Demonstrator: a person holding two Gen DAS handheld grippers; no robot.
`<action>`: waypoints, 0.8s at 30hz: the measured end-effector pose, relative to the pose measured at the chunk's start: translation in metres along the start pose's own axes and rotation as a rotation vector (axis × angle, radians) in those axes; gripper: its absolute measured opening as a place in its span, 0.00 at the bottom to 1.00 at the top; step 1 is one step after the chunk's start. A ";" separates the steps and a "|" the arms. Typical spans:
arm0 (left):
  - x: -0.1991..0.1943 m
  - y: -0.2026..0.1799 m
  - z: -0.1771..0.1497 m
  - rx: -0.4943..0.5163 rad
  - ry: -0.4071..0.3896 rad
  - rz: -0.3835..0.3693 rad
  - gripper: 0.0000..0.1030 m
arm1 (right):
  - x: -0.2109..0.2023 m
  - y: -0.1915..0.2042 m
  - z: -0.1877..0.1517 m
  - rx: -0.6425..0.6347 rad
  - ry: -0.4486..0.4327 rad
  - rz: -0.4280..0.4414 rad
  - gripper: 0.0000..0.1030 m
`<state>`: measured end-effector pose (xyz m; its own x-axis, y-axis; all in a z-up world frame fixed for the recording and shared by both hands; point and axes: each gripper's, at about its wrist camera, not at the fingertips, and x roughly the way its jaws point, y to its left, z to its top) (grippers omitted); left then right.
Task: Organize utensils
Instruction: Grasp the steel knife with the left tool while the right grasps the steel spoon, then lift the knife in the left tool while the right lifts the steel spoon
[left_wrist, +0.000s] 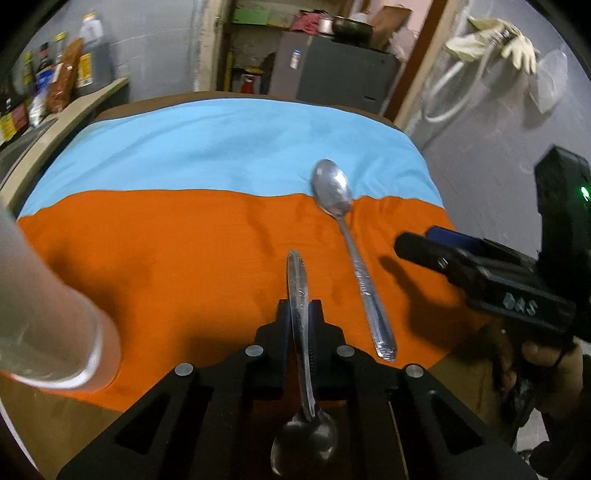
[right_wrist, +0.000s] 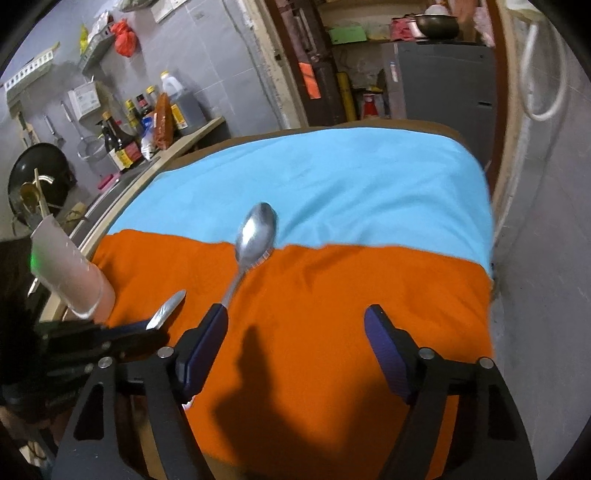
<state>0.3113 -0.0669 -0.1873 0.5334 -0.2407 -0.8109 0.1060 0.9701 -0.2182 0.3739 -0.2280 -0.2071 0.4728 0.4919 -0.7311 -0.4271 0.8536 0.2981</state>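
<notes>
**Two steel spoons: one clamped, one loose on the cloth**

Held spoon (left_wrist: 300, 332): clamped mid-handle in left tongs (left_wrist: 299, 317), handle tip forward, bowl back toward camera. Thin, rigid, light, polished, so likely to pivot or slide in the pads; a firm pinch across the flat of the handle looks best.

Loose spoon (left_wrist: 347, 254): flat on the cloth, bowl at the blue cloth (left_wrist: 221, 147) / orange cloth (left_wrist: 166, 251) seam, handle on orange. Low profile on soft fabric; best taken at the handle waist, not the curved bowl.

Right tongs (right_wrist: 295, 343): spread wide, nothing between, just beside the loose handle.

Cup (left_wrist: 48, 321): tilted at left, probably the destination.
</notes>
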 end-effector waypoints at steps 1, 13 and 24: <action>-0.003 0.003 -0.002 -0.016 -0.004 0.008 0.06 | 0.005 0.002 0.005 -0.004 0.009 0.013 0.70; -0.021 0.003 -0.026 -0.086 0.007 0.015 0.06 | 0.056 0.034 0.046 -0.041 0.051 -0.065 0.65; -0.017 0.000 -0.024 -0.099 0.022 0.011 0.07 | 0.058 0.040 0.042 -0.100 0.043 -0.223 0.39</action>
<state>0.2818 -0.0632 -0.1868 0.5158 -0.2318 -0.8247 0.0166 0.9652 -0.2609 0.4170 -0.1582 -0.2118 0.5316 0.2836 -0.7981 -0.3910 0.9180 0.0658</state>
